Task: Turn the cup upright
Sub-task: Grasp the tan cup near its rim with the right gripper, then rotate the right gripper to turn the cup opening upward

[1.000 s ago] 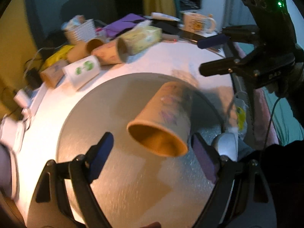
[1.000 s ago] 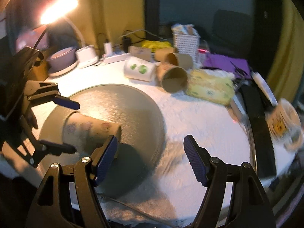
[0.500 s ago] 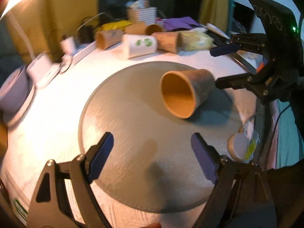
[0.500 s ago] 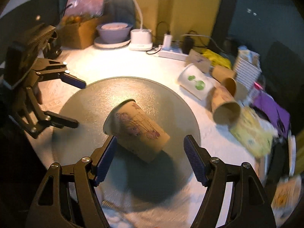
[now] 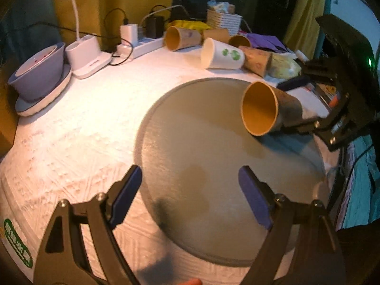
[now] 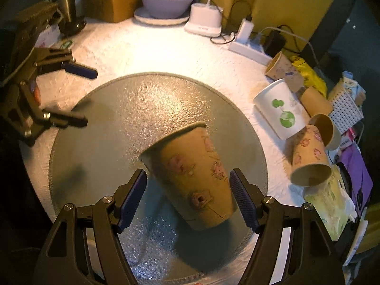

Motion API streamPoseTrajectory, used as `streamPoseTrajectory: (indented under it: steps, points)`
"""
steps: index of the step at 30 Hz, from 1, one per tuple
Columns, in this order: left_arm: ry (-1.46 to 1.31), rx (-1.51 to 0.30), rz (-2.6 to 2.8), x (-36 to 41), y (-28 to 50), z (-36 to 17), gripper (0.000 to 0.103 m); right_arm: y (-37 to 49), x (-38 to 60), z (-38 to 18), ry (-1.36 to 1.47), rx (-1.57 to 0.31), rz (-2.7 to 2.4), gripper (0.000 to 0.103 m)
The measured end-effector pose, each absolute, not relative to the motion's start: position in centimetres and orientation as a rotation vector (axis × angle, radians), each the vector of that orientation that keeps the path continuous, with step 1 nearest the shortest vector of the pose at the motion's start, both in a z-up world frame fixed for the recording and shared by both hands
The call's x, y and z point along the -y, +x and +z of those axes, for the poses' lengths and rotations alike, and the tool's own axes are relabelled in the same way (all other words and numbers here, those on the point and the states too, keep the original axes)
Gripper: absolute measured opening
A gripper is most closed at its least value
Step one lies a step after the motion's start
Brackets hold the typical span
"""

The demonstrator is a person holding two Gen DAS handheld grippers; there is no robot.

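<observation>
Paper cup [image 6: 194, 178] lay on its side on the round grey mat [image 6: 106, 147], mouth toward the left gripper [image 5: 190, 194]. Right gripper [image 6: 188, 199] straddled the cup near its base; jaws close beside its walls, whether actually clamped on it I could not tell. Left gripper jaws stood apart, holding nothing, over the mat edge. Spare cups [image 5: 222, 54] lay at the worktop [image 5: 83, 118] rear.

Readable text: almost none

A green oval sticker [image 5: 17, 247] with white characters is seen at the lower left of the left wrist frame, on the desk [image 5: 83, 123] edge; the characters cannot be made out. No other lettering is legible.
</observation>
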State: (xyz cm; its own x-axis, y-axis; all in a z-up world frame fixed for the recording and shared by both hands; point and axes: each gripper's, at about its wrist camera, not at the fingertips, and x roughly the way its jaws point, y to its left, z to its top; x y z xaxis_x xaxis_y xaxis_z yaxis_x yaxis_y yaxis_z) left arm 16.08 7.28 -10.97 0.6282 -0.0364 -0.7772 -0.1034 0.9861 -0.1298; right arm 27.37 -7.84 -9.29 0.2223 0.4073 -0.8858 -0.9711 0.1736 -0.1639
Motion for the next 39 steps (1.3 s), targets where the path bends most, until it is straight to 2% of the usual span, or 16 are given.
streamPoseTrajectory:
  steps: [16,35,36,39]
  points:
    - [-0.283,-0.846,0.050,-11.0,15.5,-11.5,0.085,26.7,3.3,-10.6,-1.115,-0.862,1.125,0.075]
    - [-0.316,-0.838,-0.003,-10.6,14.9,-11.6,0.085,26.8,0.5,-12.1,-1.306,-0.901,1.068,0.075]
    - [-0.316,-0.839,-0.004,-10.6,14.9,-11.7,0.085,26.7,0.5,-12.2,-1.314,-0.898,1.067,0.072]
    - [-0.317,-0.841,-0.006,-10.4,15.0,-11.8,0.085,26.1,0.6,-12.2,-1.346,-0.885,1.070,0.070]
